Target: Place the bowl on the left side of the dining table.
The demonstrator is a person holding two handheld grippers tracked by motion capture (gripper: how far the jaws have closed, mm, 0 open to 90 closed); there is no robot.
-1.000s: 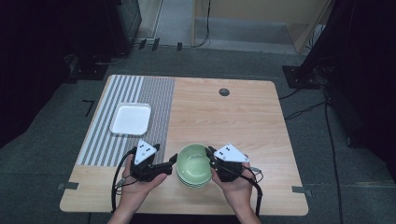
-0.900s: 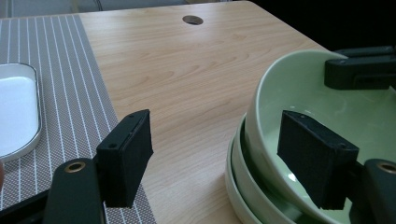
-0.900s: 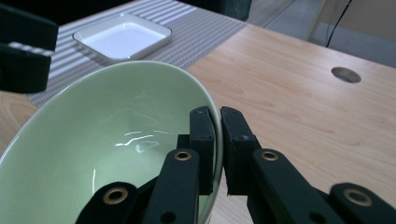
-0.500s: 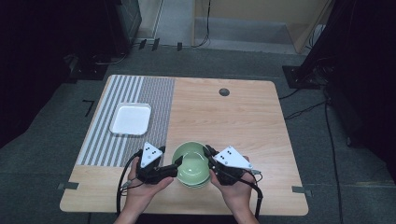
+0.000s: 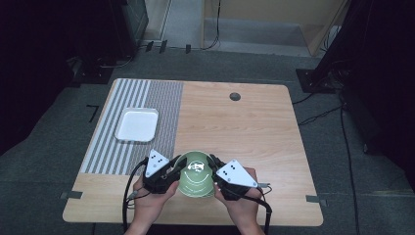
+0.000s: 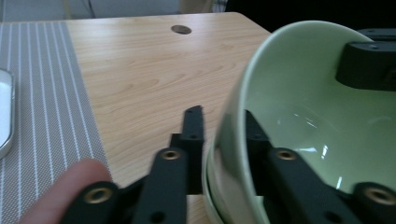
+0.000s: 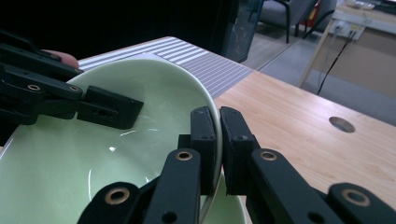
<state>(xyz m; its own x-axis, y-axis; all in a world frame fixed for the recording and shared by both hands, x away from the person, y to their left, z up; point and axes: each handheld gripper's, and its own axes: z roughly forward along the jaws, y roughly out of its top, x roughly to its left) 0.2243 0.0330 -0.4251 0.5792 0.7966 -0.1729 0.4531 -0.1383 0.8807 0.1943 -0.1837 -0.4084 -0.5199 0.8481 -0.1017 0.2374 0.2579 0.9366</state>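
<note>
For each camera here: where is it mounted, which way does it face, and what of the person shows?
High view: above the near edge, facing forward and down on the table; both hands, left gripper, right gripper.
Left gripper view: along its jaws, clamping the green bowl rim; a fingertip.
Right gripper view: jaws clamping the opposite rim; the left gripper beyond.
All share the bowl.

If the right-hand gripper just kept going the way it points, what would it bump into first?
The right gripper already pinches the green bowl at its rim, pointing across it. Pushed straight on, it would probably meet the left gripper, clamped on the opposite rim, though depth is hard to judge.
</note>
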